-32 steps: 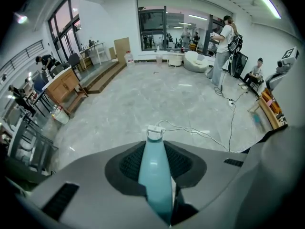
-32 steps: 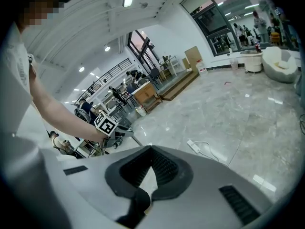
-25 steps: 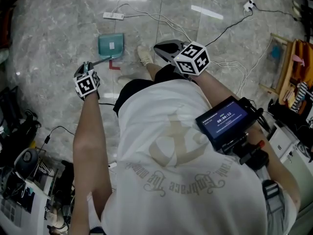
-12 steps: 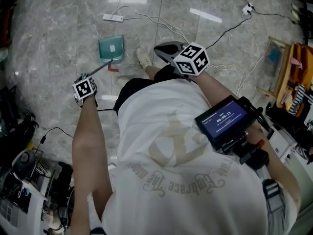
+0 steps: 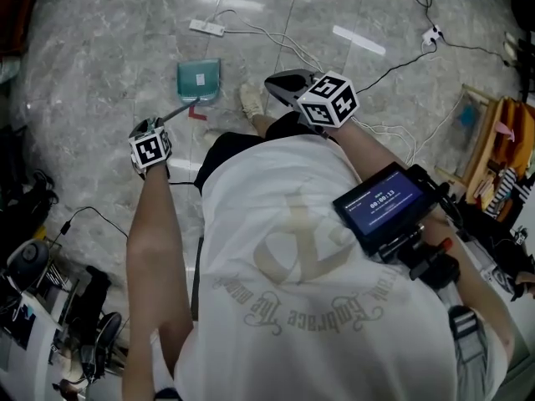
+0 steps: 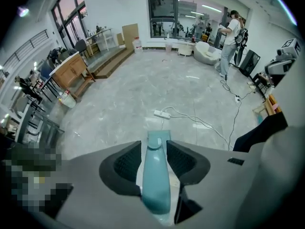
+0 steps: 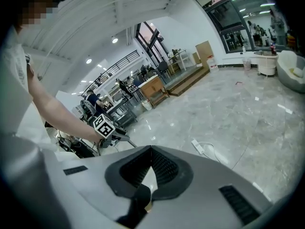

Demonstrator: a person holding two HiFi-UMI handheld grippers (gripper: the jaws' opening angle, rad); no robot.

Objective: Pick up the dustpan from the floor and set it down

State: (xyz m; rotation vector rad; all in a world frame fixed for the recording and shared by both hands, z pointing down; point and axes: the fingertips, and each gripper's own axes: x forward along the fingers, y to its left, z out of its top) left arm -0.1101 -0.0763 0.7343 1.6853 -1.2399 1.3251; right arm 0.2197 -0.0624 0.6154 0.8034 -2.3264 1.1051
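A teal dustpan [image 5: 199,80] lies flat on the grey marble floor, its long handle [image 6: 156,175] running back towards me. My left gripper [image 5: 153,126] points steeply down over the handle's end. In the left gripper view the handle lies between the jaws of the left gripper [image 6: 153,149], which have just been opening. Thin gaps show beside the pads [image 6: 128,161], so they do not press on it. My right gripper [image 5: 280,82] hangs in front of my body. Its pads [image 7: 162,166] meet at the tips and hold nothing.
A white power strip [image 5: 206,27] and several cables lie beyond the dustpan. A red tape mark [image 5: 196,114] and my shoe [image 5: 249,100] are beside it. A wooden rack [image 5: 489,132] stands at the right and equipment [image 5: 33,261] at the lower left. A person [image 6: 232,32] stands far off.
My left hand has shifted a little at the handle's end. The dustpan stays flat on the floor. The right gripper has kept still.
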